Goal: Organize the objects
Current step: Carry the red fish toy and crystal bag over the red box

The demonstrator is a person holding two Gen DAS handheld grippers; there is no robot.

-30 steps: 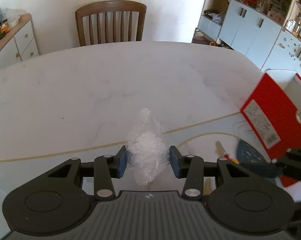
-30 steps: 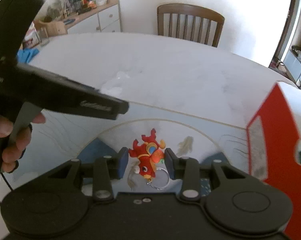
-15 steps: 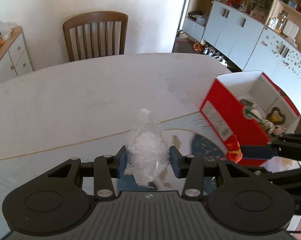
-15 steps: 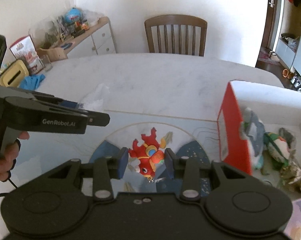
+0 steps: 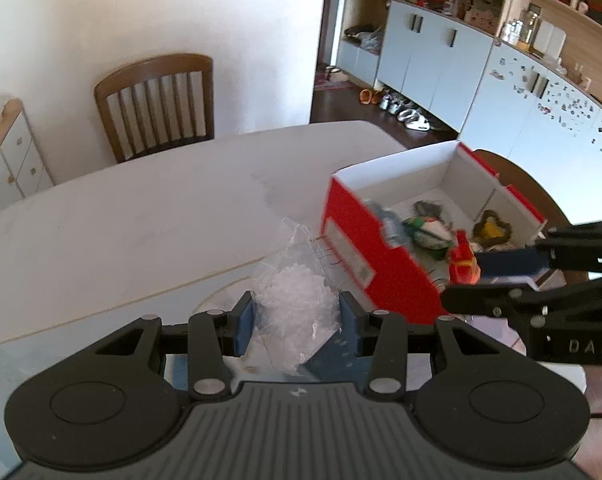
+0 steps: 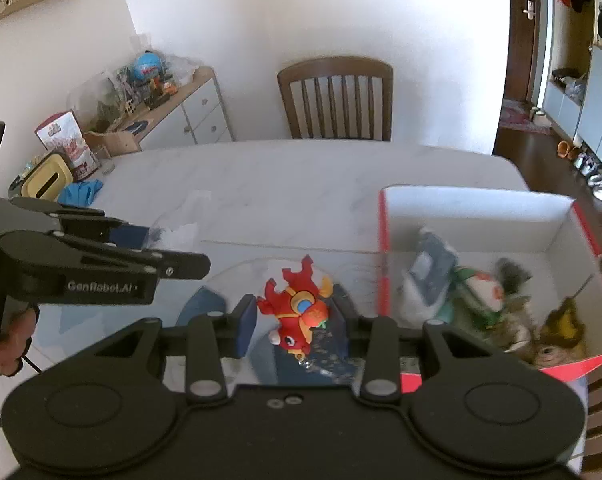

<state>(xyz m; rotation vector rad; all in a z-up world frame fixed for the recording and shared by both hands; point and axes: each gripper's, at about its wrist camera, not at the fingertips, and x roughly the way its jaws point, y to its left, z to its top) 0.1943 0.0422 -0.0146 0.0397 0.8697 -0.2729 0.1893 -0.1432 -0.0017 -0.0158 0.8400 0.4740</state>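
Left gripper point(image 5: 297, 320) is clamped on a clear bag point(image 5: 295, 300) of white bits; both blue pads press its sides, and the bag top sticks up past the fingertips. The bag hangs above the table point(image 5: 141, 220), left of the box.

Right gripper point(image 6: 299, 320) is clamped on a red fish toy point(image 6: 299, 312) with a blue eye patch and a small metal ring dangling under it. The toy sits tilted between the pads, clear of the table, just left of the box's near corner. In the left view the same toy point(image 5: 463, 264) shows at the right gripper's tips, over the box's near edge.

Box point(image 6: 477, 208): red outside, white inside, open top, no lid on it, standing on the table's right side. It has a white label on the red wall facing the left gripper. Contents are blurred: a grey-blue and white item point(image 6: 431, 268) leaning on the left wall, a green, white and red piece point(image 6: 481, 288) mid-box, a dark fuzzy lump behind it, and a yellow-brown piece point(image 6: 563, 328) at the right end. I can't identify any of them further. The far half of the box floor is bare.

A hand point(image 6: 9, 340) grips the left gripper's handle at the right view's left edge.
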